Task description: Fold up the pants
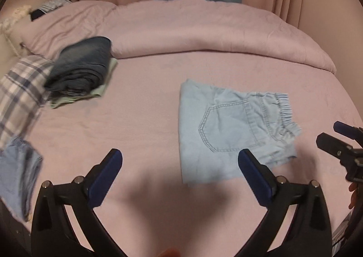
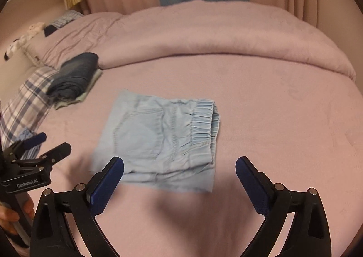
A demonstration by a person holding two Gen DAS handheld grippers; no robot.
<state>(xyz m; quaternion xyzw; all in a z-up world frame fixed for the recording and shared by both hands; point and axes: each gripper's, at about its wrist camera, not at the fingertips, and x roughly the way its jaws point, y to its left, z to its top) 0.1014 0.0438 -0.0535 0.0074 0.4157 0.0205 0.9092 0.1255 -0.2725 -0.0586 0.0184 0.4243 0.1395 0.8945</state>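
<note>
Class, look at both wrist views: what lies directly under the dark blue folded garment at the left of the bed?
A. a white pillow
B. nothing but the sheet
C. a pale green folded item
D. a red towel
C: a pale green folded item sticks out beneath the dark blue folded garment.

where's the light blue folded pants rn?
The light blue pants lie flat on the pink bed, centre of the right wrist view, ahead of both open hand-held grippers and right of the dark folded stack.
</note>
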